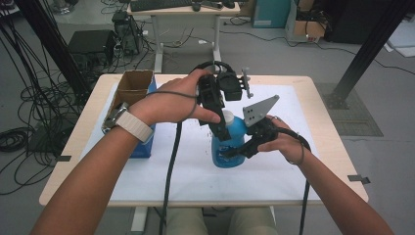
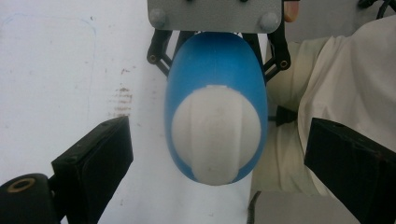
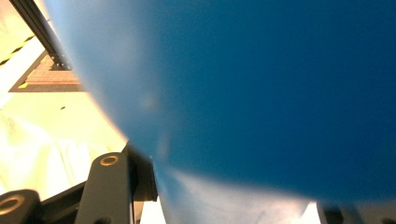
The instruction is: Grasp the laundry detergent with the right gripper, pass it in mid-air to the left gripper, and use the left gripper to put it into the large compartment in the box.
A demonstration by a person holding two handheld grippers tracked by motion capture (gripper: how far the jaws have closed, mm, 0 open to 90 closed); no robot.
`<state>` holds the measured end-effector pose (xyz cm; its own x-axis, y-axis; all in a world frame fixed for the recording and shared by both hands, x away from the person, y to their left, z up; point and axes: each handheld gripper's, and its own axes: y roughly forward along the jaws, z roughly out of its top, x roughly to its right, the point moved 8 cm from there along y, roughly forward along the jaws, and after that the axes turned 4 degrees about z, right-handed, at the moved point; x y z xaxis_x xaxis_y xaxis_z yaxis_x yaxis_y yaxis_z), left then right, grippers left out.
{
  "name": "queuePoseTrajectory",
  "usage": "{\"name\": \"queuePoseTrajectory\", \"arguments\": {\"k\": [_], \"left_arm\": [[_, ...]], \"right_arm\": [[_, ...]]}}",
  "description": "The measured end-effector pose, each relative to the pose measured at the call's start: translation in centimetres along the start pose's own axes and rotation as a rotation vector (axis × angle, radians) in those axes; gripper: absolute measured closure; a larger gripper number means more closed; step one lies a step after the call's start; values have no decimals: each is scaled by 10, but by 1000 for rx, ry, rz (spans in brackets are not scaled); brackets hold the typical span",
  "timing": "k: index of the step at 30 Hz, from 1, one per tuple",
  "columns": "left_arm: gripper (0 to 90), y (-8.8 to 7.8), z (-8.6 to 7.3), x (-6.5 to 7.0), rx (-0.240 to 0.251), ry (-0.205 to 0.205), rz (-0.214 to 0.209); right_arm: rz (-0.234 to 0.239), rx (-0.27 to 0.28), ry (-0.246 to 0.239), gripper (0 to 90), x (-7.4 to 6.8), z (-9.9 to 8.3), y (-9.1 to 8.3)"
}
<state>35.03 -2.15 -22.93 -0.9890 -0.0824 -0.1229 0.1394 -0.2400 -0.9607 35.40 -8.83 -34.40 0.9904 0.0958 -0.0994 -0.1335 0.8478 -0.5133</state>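
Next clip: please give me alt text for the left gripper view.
Seen from straight above, a blue bottle with a white cap stands between the left gripper's two open black jaws, which do not touch it. Beyond it the right gripper clasps the bottle's body, over a white table mat.

A light wooden table [image 1: 323, 98] is being seen from above, and most of its top is being covered by a white sheet [image 1: 161, 171]. On the sheet, a blue bottle [image 1: 230, 142] with a white cap [image 2: 215, 133] is being stood upright near the middle. At the left edge, an open cardboard box [image 1: 132, 85] is being carried partly on the sheet, with a blue box [image 1: 143, 147] just beside it.
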Motion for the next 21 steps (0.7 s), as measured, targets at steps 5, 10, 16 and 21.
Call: {"name": "queuePoseTrajectory", "arguments": {"k": [5, 10, 16, 21], "left_arm": [[81, 0, 0, -1, 0, -2, 3], [81, 0, 0, -1, 2, -4, 2], [81, 0, 0, -1, 2, -2, 2], [81, 0, 0, -1, 2, -3, 0]], "right_arm": [[-1, -2, 0, 426, 0, 0, -1], [2, -4, -6, 426, 0, 0, 0], [4, -4, -3, 426, 0, -1, 0], [5, -7, -3, 426, 0, -1, 1]]}}
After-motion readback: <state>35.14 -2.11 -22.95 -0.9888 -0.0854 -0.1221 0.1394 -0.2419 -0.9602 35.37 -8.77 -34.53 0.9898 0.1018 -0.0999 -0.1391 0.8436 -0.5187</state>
